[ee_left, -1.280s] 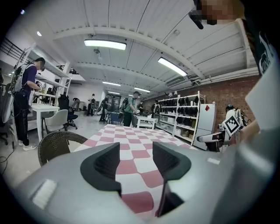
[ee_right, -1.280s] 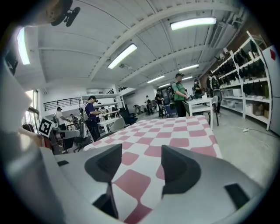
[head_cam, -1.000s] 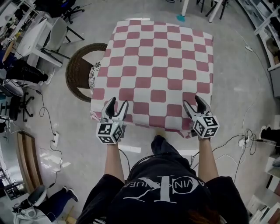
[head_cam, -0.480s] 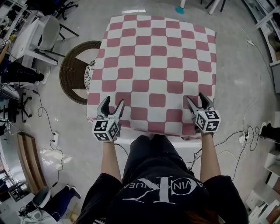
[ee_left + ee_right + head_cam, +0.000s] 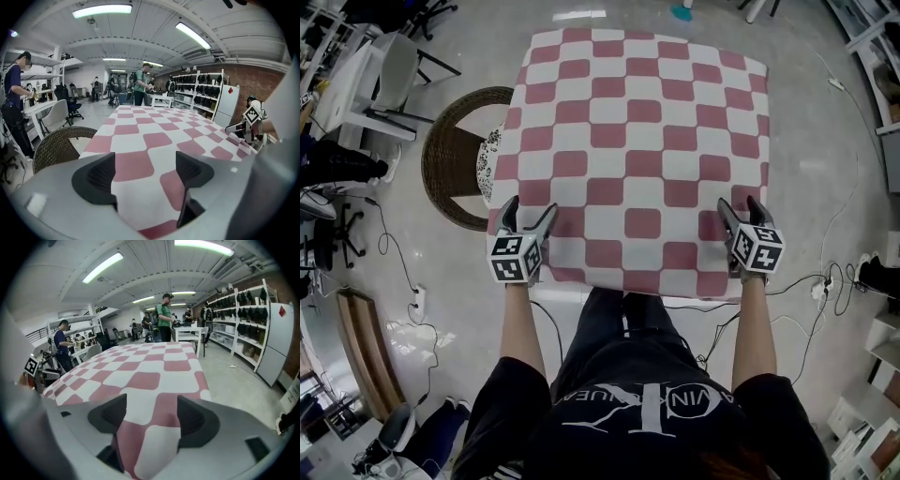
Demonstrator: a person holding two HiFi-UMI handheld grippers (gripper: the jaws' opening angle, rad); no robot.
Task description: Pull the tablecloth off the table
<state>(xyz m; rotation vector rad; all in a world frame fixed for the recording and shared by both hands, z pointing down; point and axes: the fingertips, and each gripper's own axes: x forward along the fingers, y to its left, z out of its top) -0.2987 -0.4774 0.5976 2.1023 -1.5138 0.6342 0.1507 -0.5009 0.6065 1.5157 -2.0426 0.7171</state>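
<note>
A red-and-white checked tablecloth [image 5: 642, 141] covers the whole square table. My left gripper [image 5: 528, 214] is at its near left corner and my right gripper [image 5: 739, 206] is at its near right corner. Both sets of jaws are opening. In the left gripper view the tablecloth [image 5: 154, 136] lies flat between the wide left gripper [image 5: 145, 171] jaws, and the pads stand clear of it. In the right gripper view a raised fold of tablecloth [image 5: 147, 446] lies between the right gripper [image 5: 150, 416] jaws, and the pads do not press it.
A round wicker chair [image 5: 459, 155] stands against the table's left side, with a white chair [image 5: 389, 84] beyond it. Cables [image 5: 820, 291] run over the floor at the right. Shelving [image 5: 243, 319] lines the far right wall, and people stand behind the table.
Both grippers' jaws have widened and let go of the cloth's near edge. The hands have moved outward toward the near corners, and the rumpled near hem now lies flatter.
</note>
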